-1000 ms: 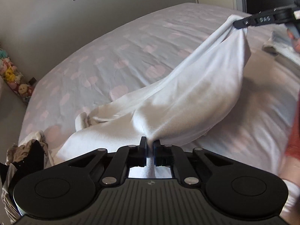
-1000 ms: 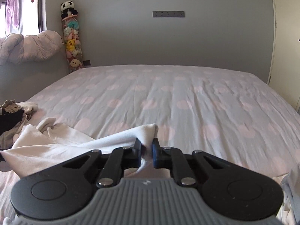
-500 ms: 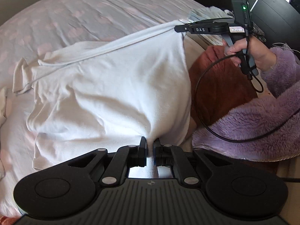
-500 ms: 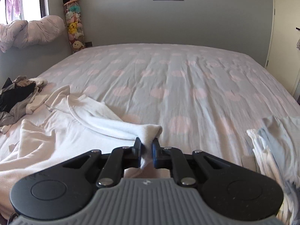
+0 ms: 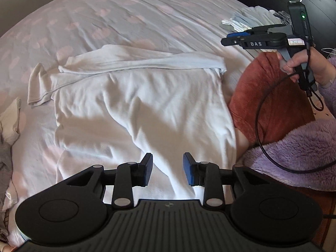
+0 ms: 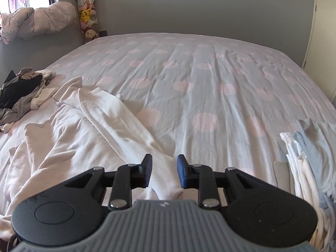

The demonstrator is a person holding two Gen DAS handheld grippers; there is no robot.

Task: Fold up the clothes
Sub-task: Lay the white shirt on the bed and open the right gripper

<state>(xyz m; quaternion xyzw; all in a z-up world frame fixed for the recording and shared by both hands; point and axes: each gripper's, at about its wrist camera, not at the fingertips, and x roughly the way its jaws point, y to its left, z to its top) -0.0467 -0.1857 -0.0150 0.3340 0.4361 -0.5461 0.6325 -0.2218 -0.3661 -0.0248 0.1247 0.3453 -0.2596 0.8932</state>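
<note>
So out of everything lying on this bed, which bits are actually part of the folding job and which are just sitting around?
Part of the job:
- white garment, spread flat on the bed
- left gripper and right gripper, both open
- folded stack
- unfolded pile, probably waiting its turn

Just lying about:
- plush toys
- bundled duvet on the ledge

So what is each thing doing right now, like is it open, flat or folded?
Left hand-held gripper: open, holding nothing.
Right hand-held gripper: open, holding nothing.
White shirt: spread on the bed, wrinkled, sleeve laid across.
Clothes stack: folded.
Clothes pile: crumpled, unfolded.
Bed: covered by spotted sheet.
</note>
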